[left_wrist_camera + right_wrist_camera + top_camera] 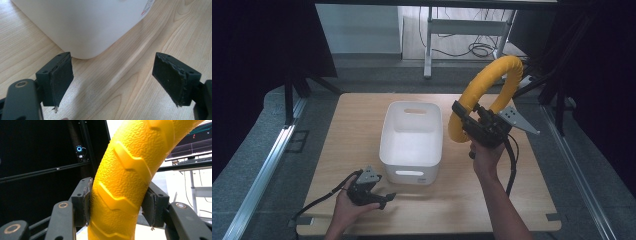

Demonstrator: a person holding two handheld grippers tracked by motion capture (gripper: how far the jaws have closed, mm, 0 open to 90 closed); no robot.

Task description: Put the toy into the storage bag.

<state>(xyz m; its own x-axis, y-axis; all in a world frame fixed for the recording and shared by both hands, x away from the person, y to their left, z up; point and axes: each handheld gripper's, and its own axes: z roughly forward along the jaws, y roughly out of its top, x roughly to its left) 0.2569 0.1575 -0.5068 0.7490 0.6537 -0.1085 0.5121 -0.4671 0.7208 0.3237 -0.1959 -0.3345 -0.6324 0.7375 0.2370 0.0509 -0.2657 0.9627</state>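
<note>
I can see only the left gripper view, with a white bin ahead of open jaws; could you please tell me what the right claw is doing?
Observer: The right claw is shut on a yellow ring, held up above the table.
Operator: Where is the ring relative to the bin?
Observer: In the high view it is to the right of the bin, not over the opening.
Operator: Is anything in the bin?
Observer: No, the high view shows it empty.
Operator: How is the ring gripped?
Observer: The jaws clamp across its ridged tube from both sides.
</note>
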